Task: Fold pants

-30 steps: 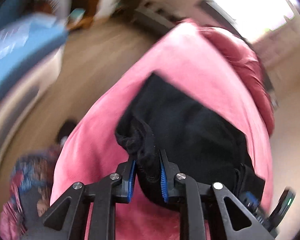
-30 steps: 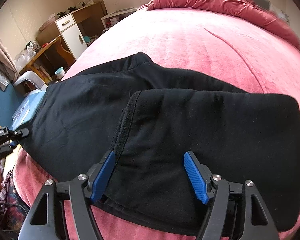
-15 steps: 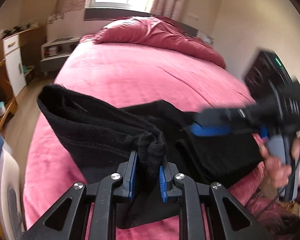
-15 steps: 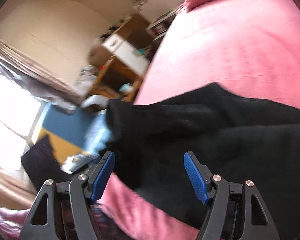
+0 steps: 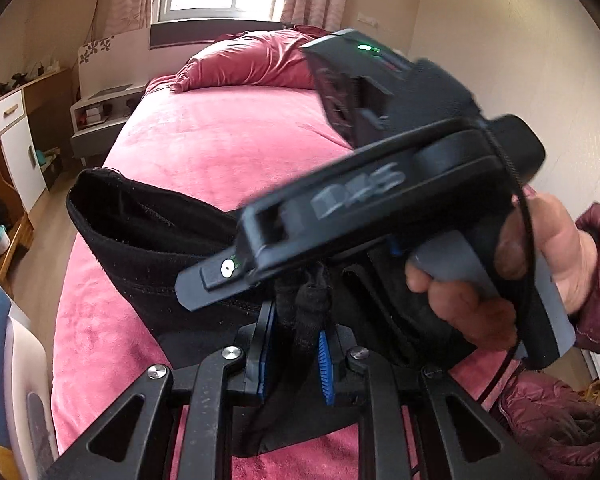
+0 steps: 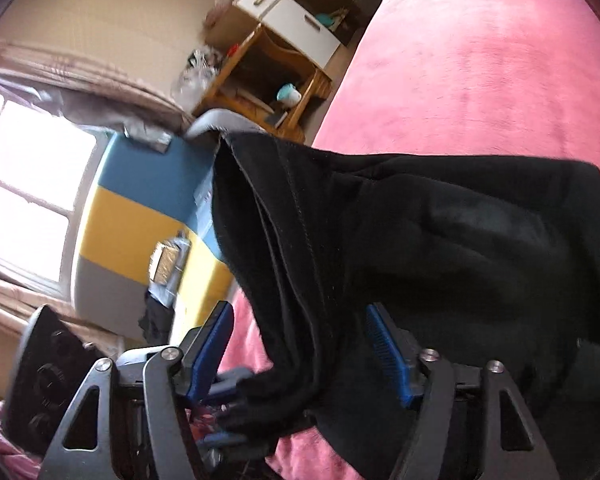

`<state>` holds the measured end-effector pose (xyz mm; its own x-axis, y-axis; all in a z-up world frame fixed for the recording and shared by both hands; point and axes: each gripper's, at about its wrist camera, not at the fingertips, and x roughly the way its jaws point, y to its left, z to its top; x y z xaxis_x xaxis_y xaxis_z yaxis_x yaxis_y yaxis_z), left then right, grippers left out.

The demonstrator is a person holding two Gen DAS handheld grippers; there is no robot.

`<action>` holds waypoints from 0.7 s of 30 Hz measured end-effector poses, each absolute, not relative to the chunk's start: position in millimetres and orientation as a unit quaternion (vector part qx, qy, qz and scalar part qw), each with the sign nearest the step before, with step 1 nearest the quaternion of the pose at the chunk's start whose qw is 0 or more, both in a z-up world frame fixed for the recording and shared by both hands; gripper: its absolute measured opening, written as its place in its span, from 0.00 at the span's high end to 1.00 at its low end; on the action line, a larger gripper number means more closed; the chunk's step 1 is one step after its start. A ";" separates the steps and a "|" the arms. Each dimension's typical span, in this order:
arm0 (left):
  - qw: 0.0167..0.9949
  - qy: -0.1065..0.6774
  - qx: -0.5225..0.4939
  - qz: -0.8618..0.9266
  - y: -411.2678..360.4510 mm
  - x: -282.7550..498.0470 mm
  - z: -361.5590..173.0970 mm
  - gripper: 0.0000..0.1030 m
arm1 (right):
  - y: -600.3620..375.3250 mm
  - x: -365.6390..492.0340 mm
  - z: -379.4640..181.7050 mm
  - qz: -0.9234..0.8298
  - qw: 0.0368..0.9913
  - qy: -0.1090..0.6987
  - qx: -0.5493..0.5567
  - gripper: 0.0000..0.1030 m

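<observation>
The black pants (image 5: pixel 148 240) lie partly folded on a pink bed (image 5: pixel 228 136). My left gripper (image 5: pixel 294 354) is shut on a bunched edge of the pants and holds it up near the bed's front edge. My right gripper (image 6: pixel 300 348) is open, with hanging pants fabric (image 6: pixel 440 248) between its blue pads. In the left wrist view the right gripper's black body (image 5: pixel 380 184) crosses just above the left fingers, held by a hand (image 5: pixel 540 260).
A dark red duvet (image 5: pixel 252 62) is heaped at the bed's head under a window. A white nightstand (image 5: pixel 100 116) and wooden desk with white drawers (image 6: pixel 288 20) stand left of the bed. A blue, yellow and grey panel (image 6: pixel 148 208) stands near the foot.
The right gripper has swung in close over the left gripper, and its jaws now straddle the lifted pants. The left gripper kept its hold and turned toward the head of the bed.
</observation>
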<state>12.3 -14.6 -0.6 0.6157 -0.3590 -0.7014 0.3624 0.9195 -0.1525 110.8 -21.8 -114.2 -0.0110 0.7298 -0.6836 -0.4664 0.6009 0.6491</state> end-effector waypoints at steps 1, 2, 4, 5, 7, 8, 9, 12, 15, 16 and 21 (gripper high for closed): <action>0.899 0.390 0.003 -0.201 -14.5 12.1 -1.2 0.82 | -16.7 111.4 -116.0 0.429 0.695 0.568 0.103 0.63; 0.898 0.392 0.004 -0.201 -14.6 12.1 -2.0 0.82 | -12.1 111.7 -117.9 0.428 0.696 0.570 0.090 0.76; 0.897 0.394 0.004 -0.201 -14.2 11.4 -3.6 0.82 | -7.7 112.2 -118.8 0.427 0.697 0.571 0.076 0.80; 0.897 0.394 0.005 -0.201 -14.5 11.3 -3.8 0.82 | -5.9 111.4 -118.8 0.425 0.700 0.570 0.070 0.81; 0.897 0.394 0.009 -0.199 -16.8 11.6 -3.6 0.82 | -5.6 111.2 -119.1 0.421 0.703 0.569 0.069 0.83; 0.897 0.395 0.010 -0.199 -18.4 13.8 -3.3 0.82 | -6.6 110.9 -118.8 0.418 0.705 0.568 0.069 0.83; 0.897 0.394 0.010 -0.198 -19.6 14.7 -2.6 0.81 | -7.7 110.4 -119.1 0.417 0.707 0.567 0.071 0.84; 0.899 0.392 0.012 -0.196 -23.0 12.3 -0.9 0.81 | -17.9 109.2 -117.8 0.413 0.712 0.563 0.080 0.85; 0.899 0.391 0.007 -0.196 -22.8 9.3 0.0 0.80 | -26.0 106.4 -114.6 0.411 0.717 0.556 0.088 0.86; 0.899 0.391 0.005 -0.196 -22.1 8.5 0.2 0.77 | -30.2 105.4 -113.5 0.410 0.719 0.554 0.092 0.86; 0.885 0.384 -0.077 -0.250 0.8 -2.4 12.4 0.70 | -48.9 99.4 -101.9 0.401 0.734 0.536 0.112 0.86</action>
<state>-2.4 0.8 12.4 0.5795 -0.5015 -0.6424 0.3832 0.8634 -0.3283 99.4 -48.9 -101.9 0.1042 0.7090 -0.6975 -0.4677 0.6539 0.5947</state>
